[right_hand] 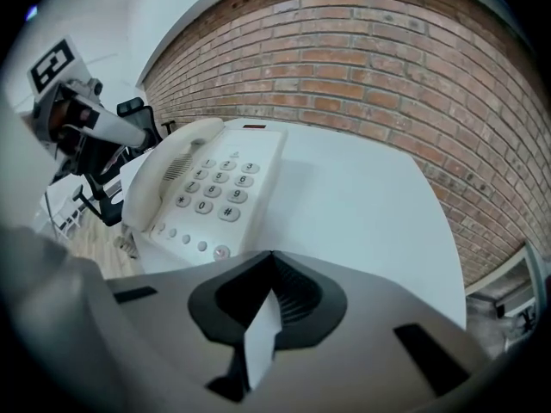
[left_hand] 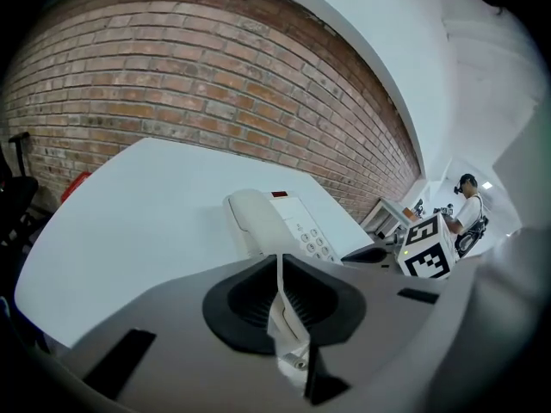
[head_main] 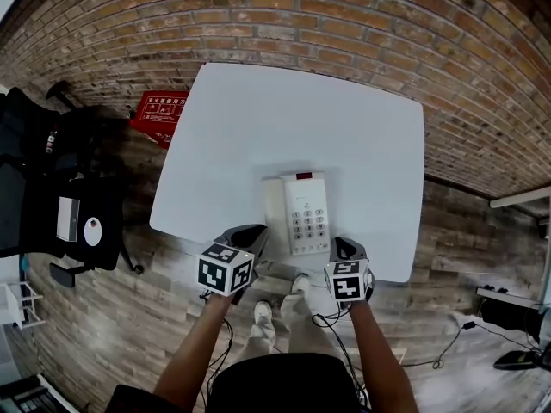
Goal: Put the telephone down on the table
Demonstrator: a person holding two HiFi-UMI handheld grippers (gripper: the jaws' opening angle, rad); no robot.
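Note:
A cream telephone (head_main: 296, 212) with its handset on the cradle lies flat on the white table (head_main: 258, 127), near the front edge. Its keypad (right_hand: 213, 184) faces up. In the left gripper view the telephone (left_hand: 274, 220) lies just beyond my left gripper (left_hand: 279, 275), whose jaws are shut with nothing between them. My left gripper (head_main: 250, 241) sits at the phone's lower left, apart from it. My right gripper (head_main: 346, 249) hangs at the phone's lower right, over the table edge. Its jaws (right_hand: 272, 275) are shut and empty too.
A brick wall (head_main: 344, 24) runs behind the table. A red crate (head_main: 160, 115) stands on the floor at the table's left, and a black office chair (head_main: 60, 196) further left. The person's shoes (head_main: 280, 304) show under the front edge. Another person (left_hand: 470, 205) stands far off.

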